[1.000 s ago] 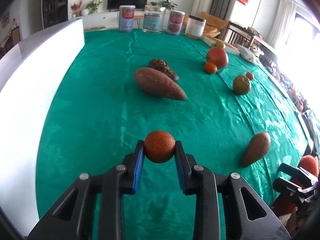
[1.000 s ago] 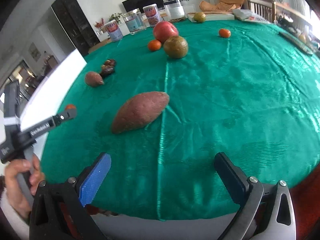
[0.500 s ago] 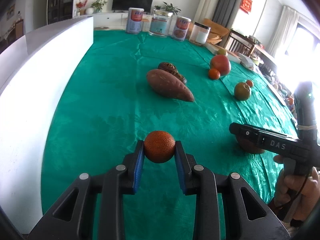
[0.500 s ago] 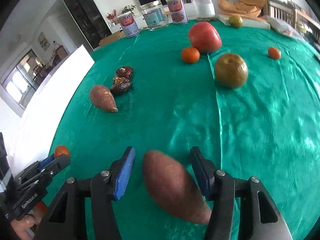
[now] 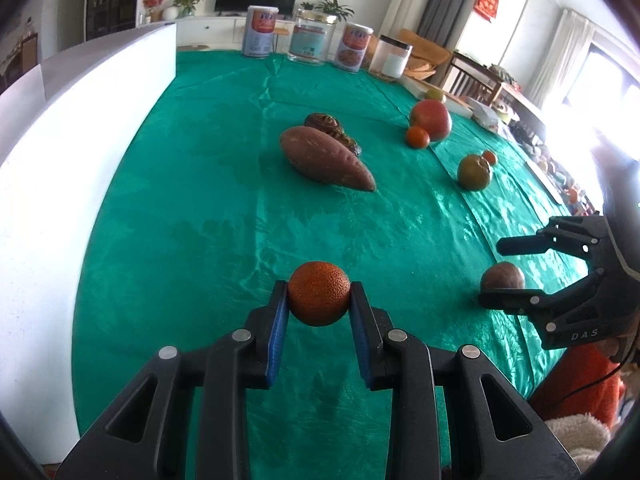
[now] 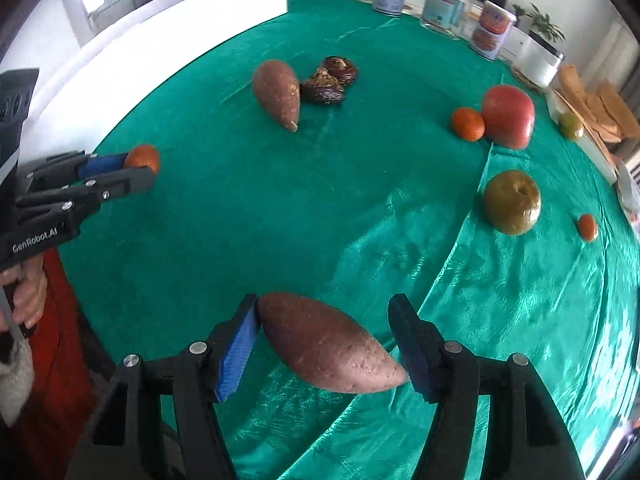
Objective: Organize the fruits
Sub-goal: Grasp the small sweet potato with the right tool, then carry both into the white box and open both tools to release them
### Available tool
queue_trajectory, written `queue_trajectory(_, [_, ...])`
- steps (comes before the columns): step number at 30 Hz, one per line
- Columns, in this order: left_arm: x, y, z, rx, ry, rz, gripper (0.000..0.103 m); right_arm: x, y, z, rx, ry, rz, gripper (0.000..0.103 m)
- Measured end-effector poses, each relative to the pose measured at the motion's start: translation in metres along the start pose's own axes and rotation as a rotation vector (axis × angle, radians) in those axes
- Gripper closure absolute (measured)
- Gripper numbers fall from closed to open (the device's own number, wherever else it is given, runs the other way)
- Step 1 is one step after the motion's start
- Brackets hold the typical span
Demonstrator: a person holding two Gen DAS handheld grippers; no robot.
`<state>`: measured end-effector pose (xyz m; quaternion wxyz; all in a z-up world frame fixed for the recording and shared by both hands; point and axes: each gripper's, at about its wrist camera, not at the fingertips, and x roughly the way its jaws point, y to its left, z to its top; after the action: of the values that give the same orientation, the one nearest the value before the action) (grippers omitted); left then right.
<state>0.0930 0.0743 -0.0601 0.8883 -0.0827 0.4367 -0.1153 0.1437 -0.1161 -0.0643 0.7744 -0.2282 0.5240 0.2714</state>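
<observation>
My left gripper (image 5: pixel 319 298) is shut on a small orange tangerine (image 5: pixel 319 293) and holds it above the green cloth (image 5: pixel 208 208) near the front left; it also shows in the right wrist view (image 6: pixel 140 168). My right gripper (image 6: pixel 326 322) has its jaws around a sweet potato (image 6: pixel 328 346) that lies slantwise between them, touching both pads. It also shows in the left wrist view (image 5: pixel 502 274). A second sweet potato (image 6: pixel 278 94) lies mid-table beside two dark brown fruits (image 6: pixel 330 80). A red apple (image 6: pixel 507 115), a tangerine (image 6: pixel 467 123), a green-brown apple (image 6: pixel 512 202) and a small tangerine (image 6: pixel 587 227) lie to the right.
A white box wall (image 5: pixel 60 128) runs along the left edge of the table. Tins and jars (image 5: pixel 310 38) stand at the far edge. A flat white tray (image 5: pixel 436 90) with a green fruit lies at the far right.
My right gripper has swung left and its jaws have narrowed onto the sweet potato. My left gripper still holds the tangerine in about the same place.
</observation>
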Motion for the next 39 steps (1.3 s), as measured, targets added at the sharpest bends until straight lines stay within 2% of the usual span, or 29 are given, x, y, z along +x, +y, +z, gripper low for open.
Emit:
queue_trajectory(2, [0.000,-0.001,-0.001,0.002,0.005,-0.001,0.073,0.005,0.004,-0.003,-0.073,0.060,0.027,0.037])
queue_trajectory(4, [0.000,0.000,-0.002,-0.001,0.009,-0.001,0.073,0.011,0.006,-0.002,-0.142,0.112,-0.009,0.036])
queue_trajectory(6, [0.000,0.001,-0.002,-0.004,0.010,0.000,0.073,0.013,0.006,-0.001,-0.188,0.123,-0.056,0.035])
queue_trajectory(9, [-0.001,0.003,-0.002,-0.012,0.010,-0.002,0.073,0.013,0.006,-0.001,-0.240,0.123,-0.017,0.036])
queue_trajectory(11, [-0.001,0.004,-0.002,-0.013,0.010,-0.006,0.073,0.016,0.010,-0.002,-0.279,0.149,-0.021,0.039])
queue_trajectory(12, [-0.002,0.003,-0.002,-0.010,0.010,-0.008,0.073,0.015,0.009,0.000,-0.274,0.143,-0.024,0.047])
queue_trajectory(13, [-0.003,0.002,-0.002,-0.007,0.010,-0.010,0.073,0.013,0.011,0.002,-0.254,0.138,-0.018,0.061])
queue_trajectory(15, [-0.003,0.001,-0.002,-0.002,0.012,-0.015,0.073,0.014,0.005,0.005,-0.165,0.136,0.037,0.061])
queue_trajectory(19, [-0.002,0.000,-0.004,0.004,0.024,-0.015,0.073,0.020,-0.004,0.008,-0.092,0.114,0.032,0.059])
queue_trajectory(24, [-0.002,0.000,-0.006,0.001,0.040,-0.020,0.073,0.016,-0.022,0.018,0.008,0.091,0.063,0.061])
queue_trajectory(26, [-0.012,0.004,-0.003,-0.037,0.043,-0.066,0.073,0.005,-0.031,0.023,0.096,0.048,0.128,0.061])
queue_trajectory(27, [-0.024,0.009,0.002,-0.070,0.034,-0.120,0.073,-0.003,-0.035,0.028,0.153,0.024,0.170,0.061])
queue_trajectory(29, [-0.054,0.022,0.015,-0.122,-0.007,-0.180,0.073,-0.020,-0.036,0.045,0.245,-0.031,0.267,0.061])
queue_trajectory(31, [-0.092,0.040,0.032,-0.155,-0.077,-0.176,0.073,-0.040,-0.025,0.074,0.280,-0.096,0.368,0.061])
queue_trajectory(35, [-0.155,0.092,0.055,-0.190,-0.191,-0.005,0.073,-0.078,0.031,0.146,0.273,-0.229,0.601,0.061])
queue_trajectory(37, [-0.167,0.125,0.056,-0.226,-0.186,0.112,0.073,-0.082,0.063,0.177,0.282,-0.259,0.707,0.061])
queue_trajectory(39, [-0.166,0.159,0.051,-0.275,-0.141,0.203,0.073,-0.071,0.094,0.205,0.296,-0.249,0.778,0.061])
